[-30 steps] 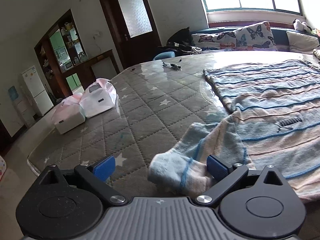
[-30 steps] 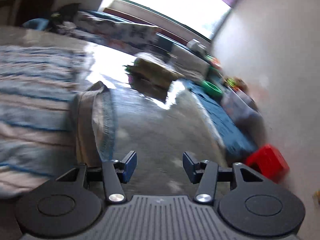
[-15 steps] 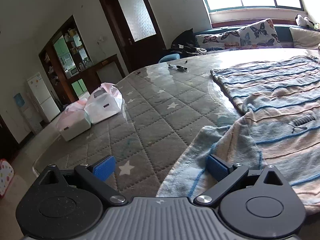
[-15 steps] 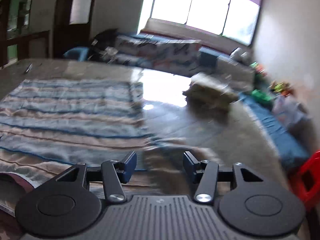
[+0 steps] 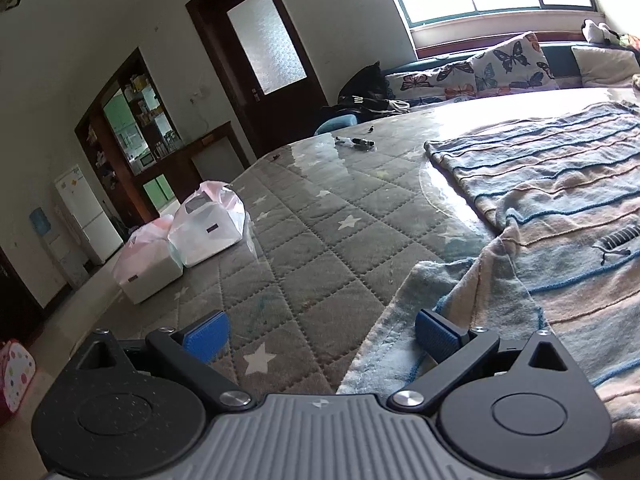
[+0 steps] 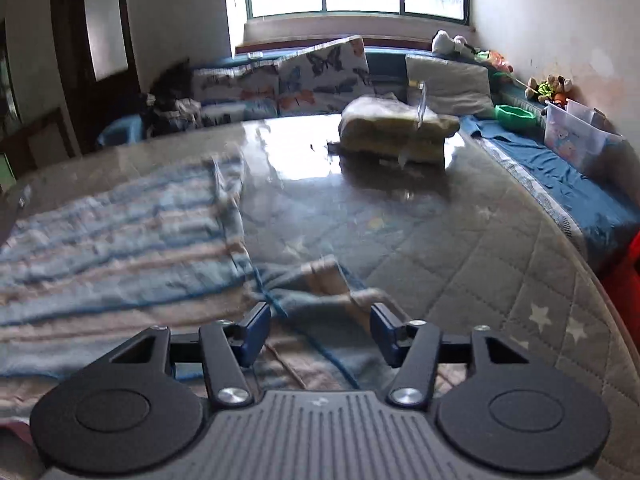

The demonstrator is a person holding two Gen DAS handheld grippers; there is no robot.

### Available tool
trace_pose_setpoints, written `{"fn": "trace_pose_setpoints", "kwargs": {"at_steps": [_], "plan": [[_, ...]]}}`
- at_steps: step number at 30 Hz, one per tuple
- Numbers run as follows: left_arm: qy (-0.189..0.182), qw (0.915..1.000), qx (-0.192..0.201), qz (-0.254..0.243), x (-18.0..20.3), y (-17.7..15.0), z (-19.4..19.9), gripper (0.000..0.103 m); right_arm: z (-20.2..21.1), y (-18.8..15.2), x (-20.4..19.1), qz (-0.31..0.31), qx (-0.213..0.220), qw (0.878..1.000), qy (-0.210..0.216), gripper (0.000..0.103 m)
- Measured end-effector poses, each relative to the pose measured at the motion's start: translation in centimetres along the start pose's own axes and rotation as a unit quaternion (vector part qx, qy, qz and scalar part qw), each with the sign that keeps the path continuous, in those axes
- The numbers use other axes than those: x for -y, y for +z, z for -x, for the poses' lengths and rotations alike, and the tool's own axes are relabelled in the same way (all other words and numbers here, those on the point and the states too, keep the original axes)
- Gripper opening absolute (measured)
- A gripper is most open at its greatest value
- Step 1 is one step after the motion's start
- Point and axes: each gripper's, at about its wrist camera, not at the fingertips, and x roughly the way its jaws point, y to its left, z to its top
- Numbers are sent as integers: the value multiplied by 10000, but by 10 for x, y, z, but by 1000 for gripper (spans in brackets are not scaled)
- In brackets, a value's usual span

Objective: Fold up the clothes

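Daylight from the window falls across a big quilted grey mattress point(image 5: 320, 240) with white stars, and on it a striped knit sweater point(image 5: 560, 208) lies spread flat, blue and pinkish bands running across it. Its body covers the middle of the mattress toward the near edge, and one sleeve trails off each side.

What matters now is how those sleeves sit against the two tools. The left gripper point(image 5: 316, 334) hangs over the near edge with its jaws spread wide and nothing in them; the left sleeve point(image 5: 420, 320) lies under and just inside its right-hand pad, its long axis running away from the gripper toward the sweater's shoulder. The right gripper point(image 6: 320, 330) stands about half open, also empty, and the other sleeve point(image 6: 320, 280) lies crumpled directly ahead between its fingertips, pointing out toward the mattress's right edge.

So each hand is the nearer one for its own sleeve. I would judge the next move a sleeve fold inward across the body, and both tools seem lined up for it, though neither has closed on cloth yet.

Two bagged boxes point(image 5: 204, 228) sit near the left edge, well clear.
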Motion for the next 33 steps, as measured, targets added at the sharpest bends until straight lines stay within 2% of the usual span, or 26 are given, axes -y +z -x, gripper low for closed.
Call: {"fn": "trace_pose_setpoints", "kwargs": {"at_steps": [3, 6, 11, 15, 20, 23, 27, 30, 33], "plan": [[10, 10000, 10, -1, 0, 0, -1, 102, -7, 11, 0, 171, -17, 9993, -330, 51], [32, 10000, 20, -31, 1, 0, -1, 102, -34, 17, 1, 231, -375, 9985, -325, 46], [29, 10000, 27, -29, 0, 0, -3, 103, -54, 30, 8, -10, -236, 9982, -552, 47], [19, 10000, 38, -21, -3, 1, 0, 102, -48, 35, 20, -328, -142, 9979, -548, 46], [-120, 9996, 241, 97, -9, 5, 18, 102, -16, 21, 11, 4, 1, 9998, -214, 47], [-388, 9985, 372, 122, -7, 8, 32, 101, -7, 6, 5, 176, -82, 9998, -103, 47], [-1030, 9932, 537, 85, 5, 10, 46, 97, -3, -11, -1, 379, -211, 9990, -49, 47], [-1584, 9859, 546, 39, 16, 11, 51, 89, -3, -17, 1, 308, -240, 9992, 11, 48], [-2101, 9771, 342, 29, 26, 10, 44, 75, -2, -17, 2, 219, -263, 9994, 28, 49]]}}
